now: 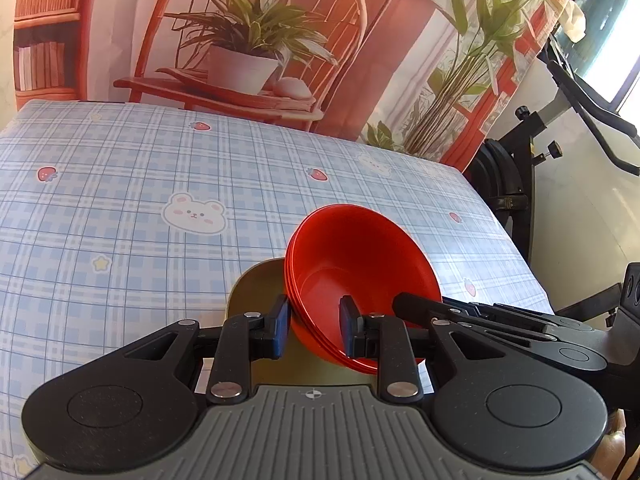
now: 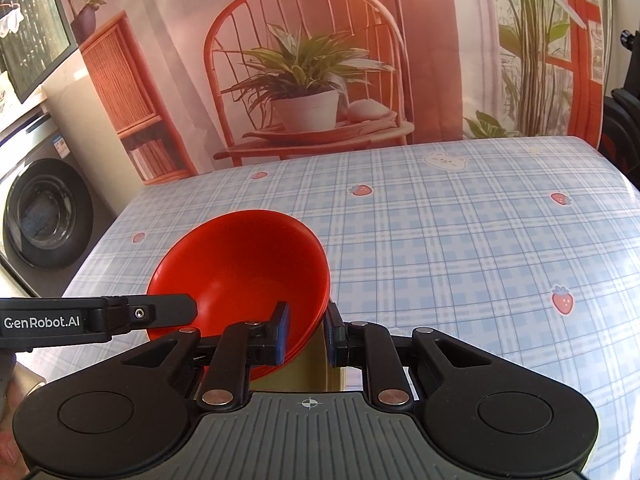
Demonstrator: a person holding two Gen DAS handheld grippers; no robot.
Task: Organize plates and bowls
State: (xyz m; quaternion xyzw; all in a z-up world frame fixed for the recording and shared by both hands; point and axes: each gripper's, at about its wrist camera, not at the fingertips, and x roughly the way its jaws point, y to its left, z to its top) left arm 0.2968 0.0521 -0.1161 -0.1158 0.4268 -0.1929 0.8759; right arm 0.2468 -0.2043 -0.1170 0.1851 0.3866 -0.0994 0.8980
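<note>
A stack of red bowls (image 1: 352, 276) sits nested on an olive-green plate (image 1: 256, 284) near the table's front edge. My left gripper (image 1: 314, 326) straddles the stack's near-left rim, one finger outside and one inside, with a small gap showing at the pads. My right gripper (image 2: 306, 334) straddles the rim on the opposite side of the same stack (image 2: 248, 264), one pad inside and one outside. The plate (image 2: 320, 364) shows as an olive strip under the bowls. Each gripper's finger reaches into the other's view.
The table (image 1: 120, 208) has a blue plaid cloth with bears and strawberries. A printed backdrop hangs behind it. Black exercise equipment (image 1: 532, 152) stands off the right edge. A washing machine (image 2: 40, 216) stands off the left.
</note>
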